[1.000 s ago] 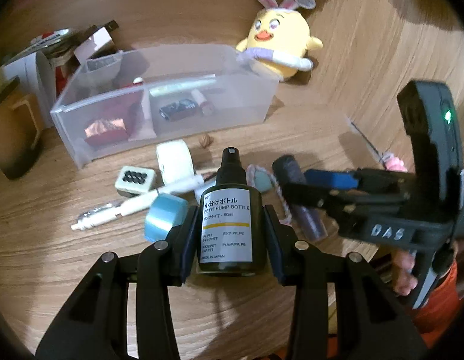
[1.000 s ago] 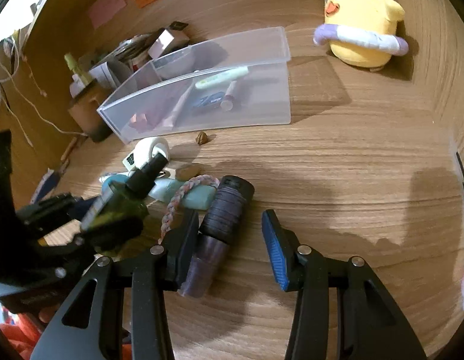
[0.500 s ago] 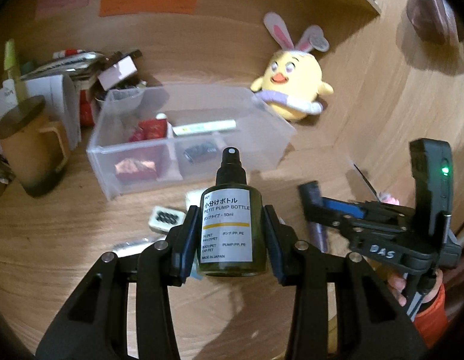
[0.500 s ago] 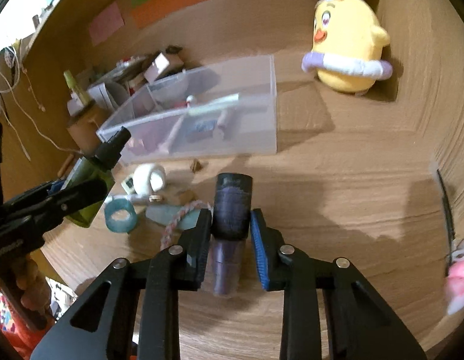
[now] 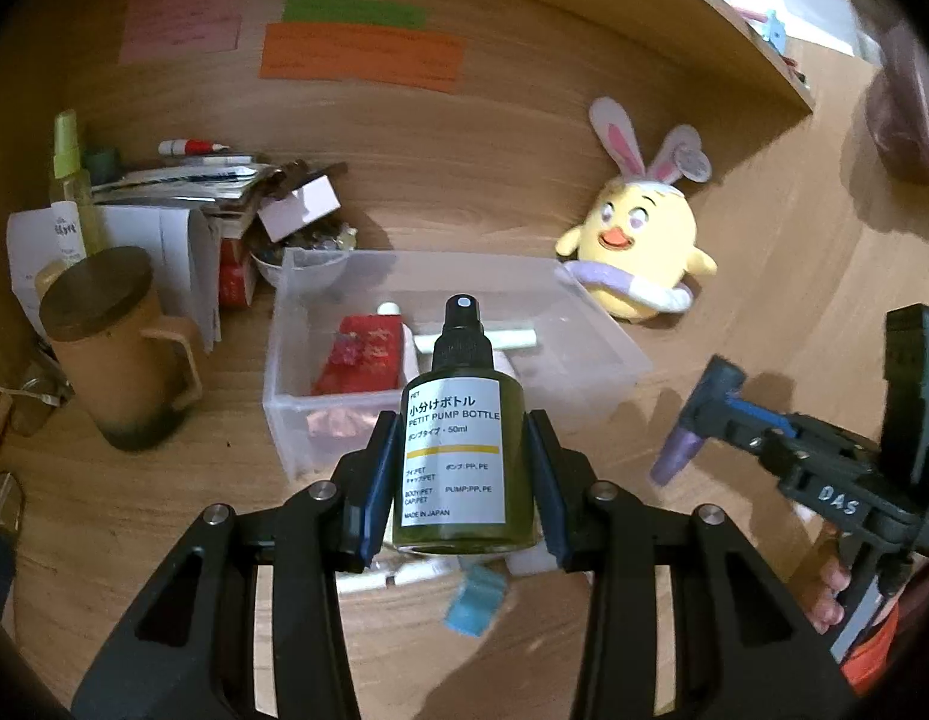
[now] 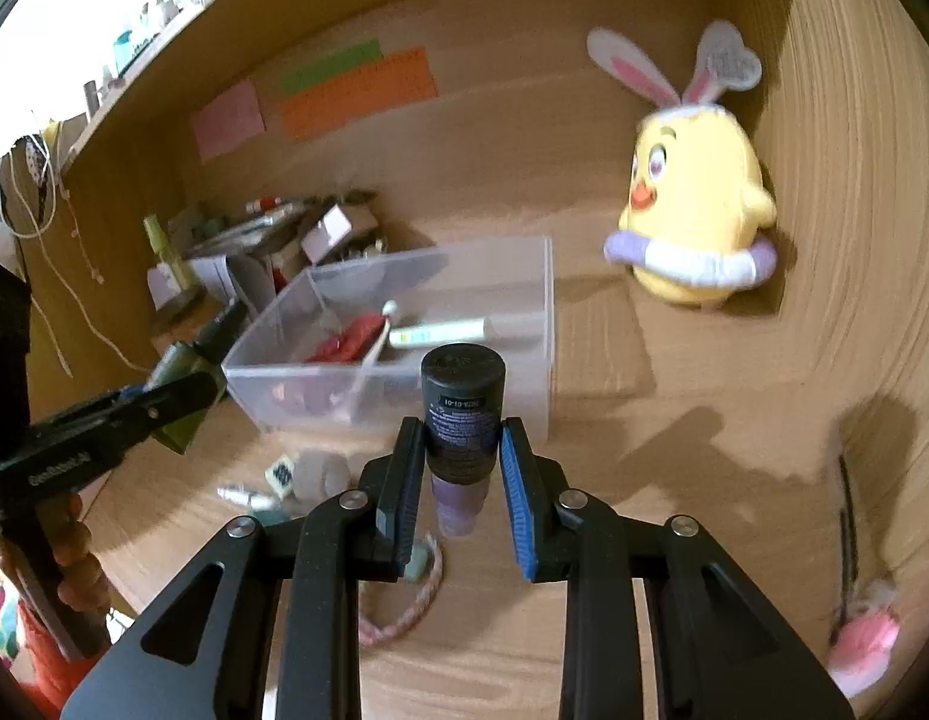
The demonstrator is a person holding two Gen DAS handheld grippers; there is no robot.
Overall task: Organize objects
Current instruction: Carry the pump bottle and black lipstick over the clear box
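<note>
The dark green pump bottle (image 5: 461, 456) sits upright in the left claw (image 5: 462, 474), both pads pressed against its sides, raised off the counter (image 5: 164, 516) just in front of the clear plastic bin (image 5: 596, 324). The right claw (image 6: 456, 483) is clamped on a dark-capped purple tube (image 6: 462, 420), also lifted, cap end pointing toward the bin's near wall.

The bin is open-topped and divided; a red packet (image 5: 362, 360) lies in its left part and a pale stick (image 6: 437, 333) crosses the right, with bare floor showing beside it.

Under the claws, loose bits lie on the counter: a blue tape roll (image 5: 476, 600), a braided cord (image 6: 404, 612) and a small die-like block (image 6: 279, 471).

Left of the bin stands a lidded brown mug (image 5: 119, 360), with a heap of boxes and papers (image 5: 224, 192) behind it. The yellow bunny-eared plush (image 6: 692, 210) sits by the back wall to the right, well apart from the bin, with open wood between them.
</note>
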